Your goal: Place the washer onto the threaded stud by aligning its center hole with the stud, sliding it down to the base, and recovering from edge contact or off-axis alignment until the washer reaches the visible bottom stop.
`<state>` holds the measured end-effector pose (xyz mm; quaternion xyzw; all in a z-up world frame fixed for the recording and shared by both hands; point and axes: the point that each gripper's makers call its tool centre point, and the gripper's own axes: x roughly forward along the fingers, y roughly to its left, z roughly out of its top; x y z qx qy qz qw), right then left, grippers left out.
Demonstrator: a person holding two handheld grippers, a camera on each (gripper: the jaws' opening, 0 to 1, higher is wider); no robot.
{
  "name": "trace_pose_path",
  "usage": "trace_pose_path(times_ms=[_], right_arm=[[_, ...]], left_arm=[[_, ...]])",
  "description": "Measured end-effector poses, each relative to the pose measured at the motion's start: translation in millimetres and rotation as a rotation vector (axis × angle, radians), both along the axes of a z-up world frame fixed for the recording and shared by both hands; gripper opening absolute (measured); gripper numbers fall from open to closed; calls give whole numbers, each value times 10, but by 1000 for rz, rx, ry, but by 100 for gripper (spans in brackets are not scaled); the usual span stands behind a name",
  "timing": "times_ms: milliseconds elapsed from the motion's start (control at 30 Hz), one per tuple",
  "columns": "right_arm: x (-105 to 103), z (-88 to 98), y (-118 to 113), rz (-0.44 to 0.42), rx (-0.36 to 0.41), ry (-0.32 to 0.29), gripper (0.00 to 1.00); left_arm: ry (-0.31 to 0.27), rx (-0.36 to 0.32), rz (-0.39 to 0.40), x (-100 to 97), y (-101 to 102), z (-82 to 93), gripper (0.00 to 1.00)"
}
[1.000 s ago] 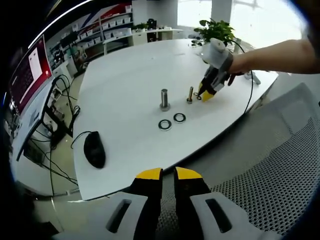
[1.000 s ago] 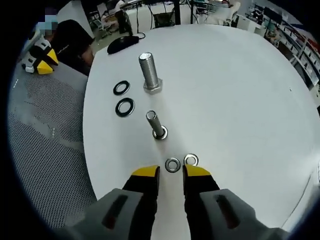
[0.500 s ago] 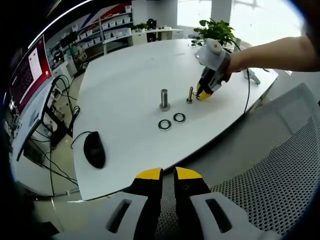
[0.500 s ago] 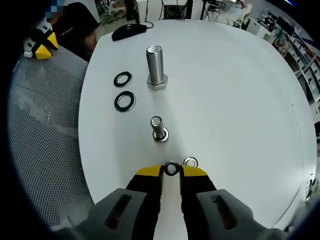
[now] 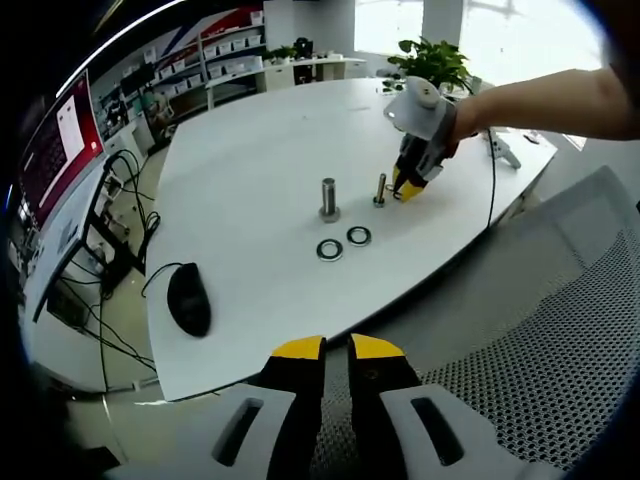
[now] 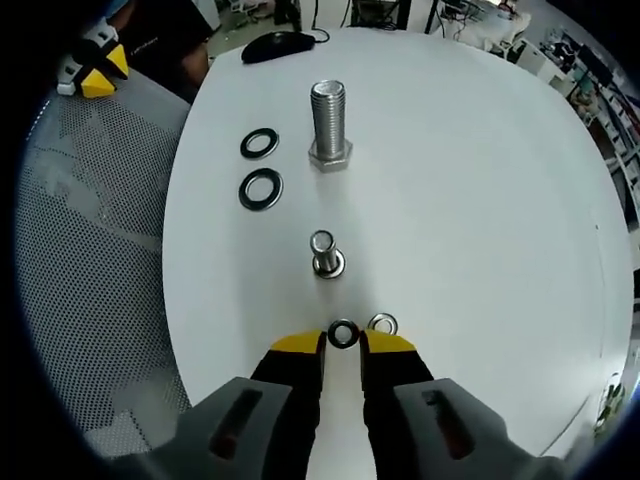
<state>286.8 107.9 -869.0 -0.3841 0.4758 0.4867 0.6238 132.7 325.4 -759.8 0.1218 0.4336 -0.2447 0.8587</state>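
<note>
One small washer (image 6: pixel 343 334) sits pinched between the right gripper (image 6: pixel 343 345) tips, just near of the small stud (image 6: pixel 325 254).
Thin grip may slip or tilt it off-axis; left gripper (image 5: pixel 337 349) rests together, idle.

Right gripper (image 6: pixel 342 344): jaws nearly closed, yellow tips low over the table, a small washer (image 6: pixel 342 334) pinched between them. Its forearm (image 5: pixel 540 100) extends in from the right in the left gripper view. Left gripper (image 5: pixel 337 350): jaws almost together, nothing between them, held back off the table edge.
</note>
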Motion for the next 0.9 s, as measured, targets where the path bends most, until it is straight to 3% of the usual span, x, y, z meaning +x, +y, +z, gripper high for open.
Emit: trace_pose_path(times_ms=[600, 900], right_arm=[[-2, -6, 7, 35, -113, 22, 15], [19, -16, -5, 30, -117, 25, 15]], left_arm=[[-2, -1, 3, -1, 8, 0, 6], [-2, -1, 5, -1, 12, -1, 6]])
